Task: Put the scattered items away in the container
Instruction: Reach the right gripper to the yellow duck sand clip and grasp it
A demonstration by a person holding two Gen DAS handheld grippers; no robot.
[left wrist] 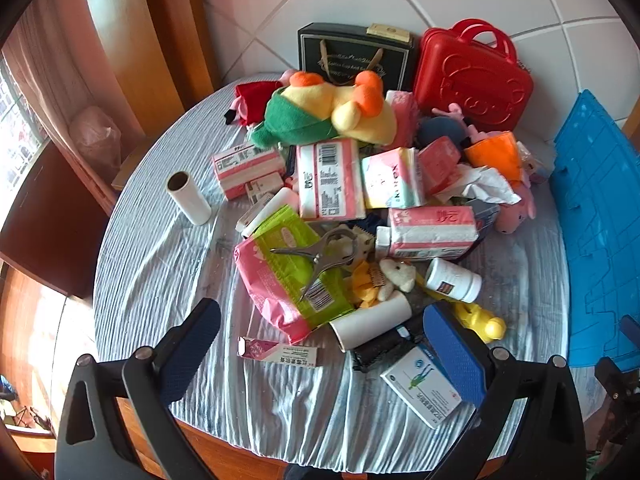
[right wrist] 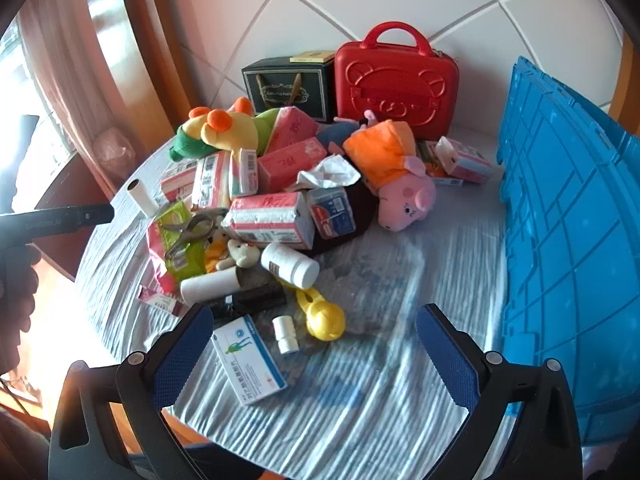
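Note:
A heap of items lies on the striped cloth: tissue packs [left wrist: 330,178], a green-and-yellow plush [left wrist: 320,112], a pink pig plush [right wrist: 404,196], a white pill bottle [right wrist: 290,264], a white-blue medicine box [right wrist: 248,358], a paper tube [left wrist: 370,326], metal pliers [left wrist: 320,258] on a green-pink pack. The blue crate [right wrist: 572,248] stands at the right, also showing in the left wrist view [left wrist: 596,216]. My left gripper [left wrist: 320,336] is open and empty above the near side of the heap. My right gripper [right wrist: 314,344] is open and empty over the medicine box and a small white bottle [right wrist: 285,334].
A red case [right wrist: 394,80] and a black gift box [right wrist: 290,84] stand at the back against the tiled wall. A lone white roll [left wrist: 188,198] lies at the left. The round table's edge [left wrist: 224,452] is close below the grippers. A wooden frame and curtain stand left.

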